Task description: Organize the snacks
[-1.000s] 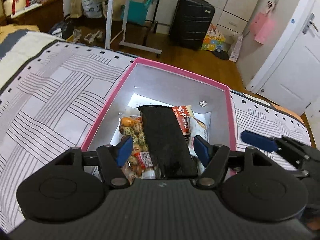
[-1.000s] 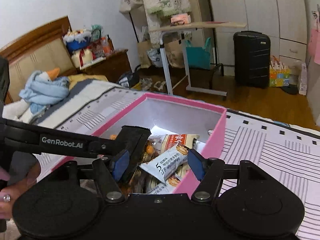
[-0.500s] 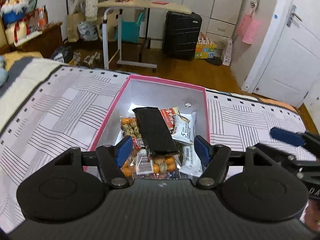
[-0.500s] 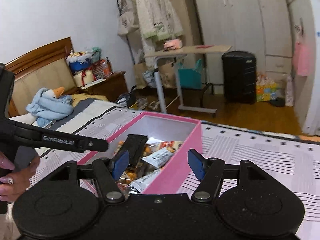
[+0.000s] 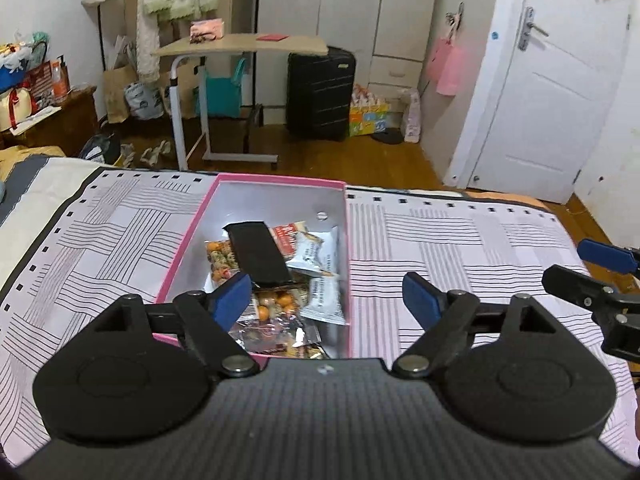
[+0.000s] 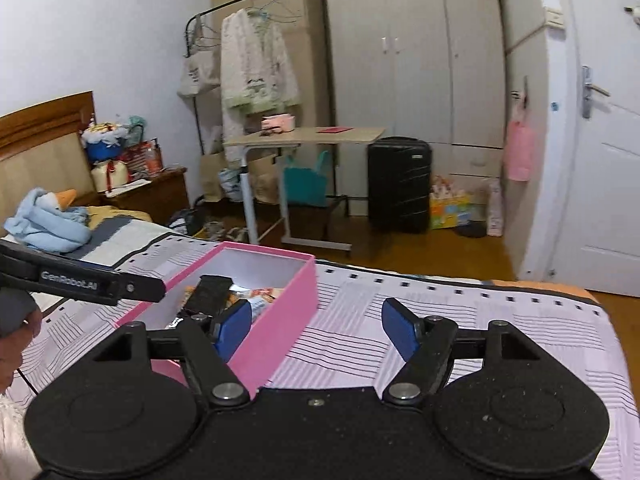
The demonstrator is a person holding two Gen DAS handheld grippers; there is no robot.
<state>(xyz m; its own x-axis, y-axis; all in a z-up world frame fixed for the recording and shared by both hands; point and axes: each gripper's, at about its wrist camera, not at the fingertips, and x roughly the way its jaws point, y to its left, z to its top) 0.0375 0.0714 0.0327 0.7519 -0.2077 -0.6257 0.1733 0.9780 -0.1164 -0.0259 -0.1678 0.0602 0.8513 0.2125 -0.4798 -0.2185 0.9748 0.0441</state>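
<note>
A pink box with a white inside sits on the striped bedspread and shows in the right wrist view too. It holds several snack packets: a long black packet lies on top, with white wrappers and orange-ball snacks beside and under it. My left gripper is open and empty, raised above the near end of the box. My right gripper is open and empty, right of the box, over the bedspread.
The bedspread lies on both sides of the box, and the bed's far edge drops to a wood floor. Beyond stand a rolling side table, a black suitcase and a white door. A blue plush lies far left.
Both grippers have pulled back and up from the box, so it looks smaller and farther. The black packet stays lying in the box. Both grippers stay open.
</note>
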